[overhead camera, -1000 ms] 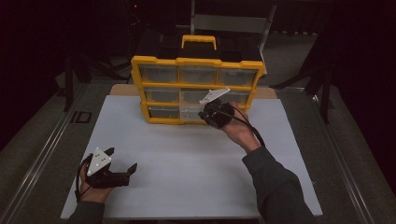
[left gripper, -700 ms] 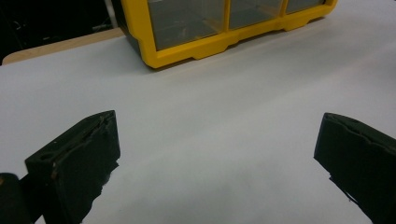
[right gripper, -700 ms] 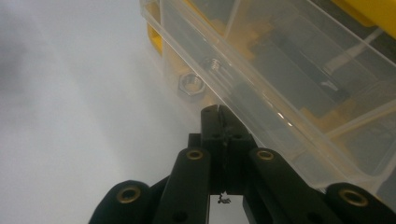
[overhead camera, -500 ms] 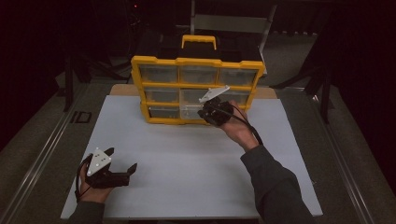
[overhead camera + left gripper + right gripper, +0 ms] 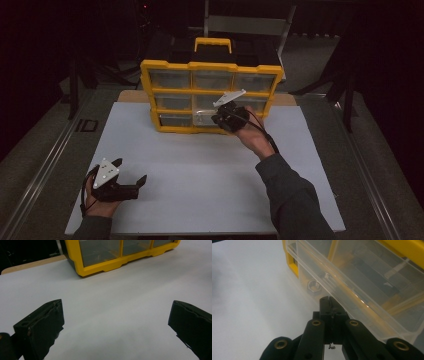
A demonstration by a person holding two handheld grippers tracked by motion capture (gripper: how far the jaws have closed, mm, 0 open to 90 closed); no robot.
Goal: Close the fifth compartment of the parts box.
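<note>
A yellow organizer box [image 5: 150, 90] with clear drawers stands at the back of the white table. Its bottom middle drawer [image 5: 204, 118] is pulled partway out. My right gripper [image 5: 218, 119] is at that drawer's front with its jaws shut. In the right gripper view my right gripper [image 5: 328, 300] has its tips against the lower front edge of the clear drawer [image 5: 362, 290], and I see nothing between the pads. A hex nut [image 5: 314, 286] and a small screw [image 5: 325, 275] lie inside. My left gripper [image 5: 131, 181] rests open near the front left, empty [image 5: 116, 325].
The white tabletop [image 5: 200, 170] spreads wide between the two hands. The box has a yellow carry handle [image 5: 213, 42] on top. Dark surroundings and a metal rail [image 5: 45, 165] flank the table on the left.
</note>
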